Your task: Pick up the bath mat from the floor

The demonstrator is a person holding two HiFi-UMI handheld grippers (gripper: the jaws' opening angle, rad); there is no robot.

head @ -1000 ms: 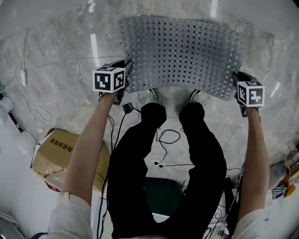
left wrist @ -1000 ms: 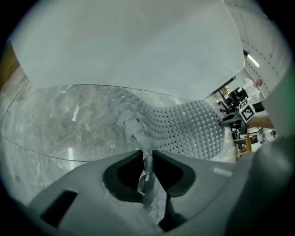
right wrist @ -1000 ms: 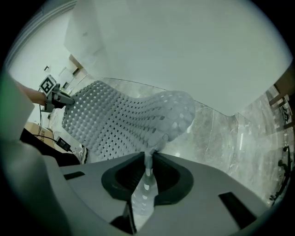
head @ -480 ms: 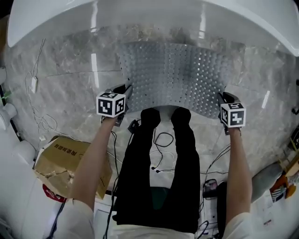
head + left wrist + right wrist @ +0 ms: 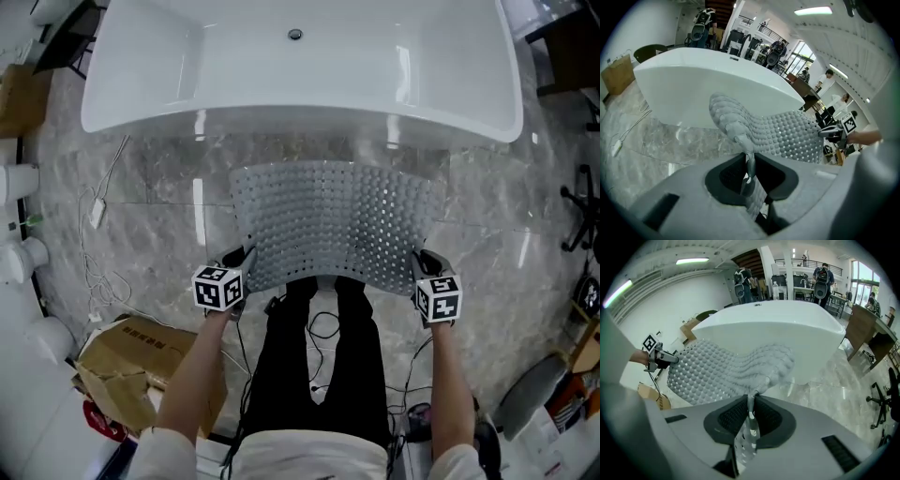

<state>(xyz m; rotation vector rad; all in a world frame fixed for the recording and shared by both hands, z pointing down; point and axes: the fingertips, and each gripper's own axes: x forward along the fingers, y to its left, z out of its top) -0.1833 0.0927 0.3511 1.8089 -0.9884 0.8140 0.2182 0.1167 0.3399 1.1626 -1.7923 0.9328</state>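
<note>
A grey perforated bath mat point(image 5: 333, 225) with rows of small bumps hangs in the air, stretched between my two grippers above the marble floor. My left gripper point(image 5: 242, 267) is shut on the mat's near left corner, and the mat's edge point(image 5: 749, 165) is pinched between its black pads. On the near right corner my right gripper point(image 5: 419, 265) is shut the same way, the mat's edge point(image 5: 750, 409) clamped in its pads. The mat sags a little in the middle and its far edge droops toward the bathtub.
A white bathtub point(image 5: 300, 70) stands just beyond the mat. A torn cardboard box point(image 5: 141, 366) lies at the lower left, with cables point(image 5: 323, 361) on the floor by the person's legs. White cylinders point(image 5: 19, 253) stand at the far left, and a chair base point(image 5: 579, 211) at the right.
Both grippers have risen with the mat, which has come up off the floor. The camera has risen too, so the bathtub has come fully into view and the floor looks farther away.
</note>
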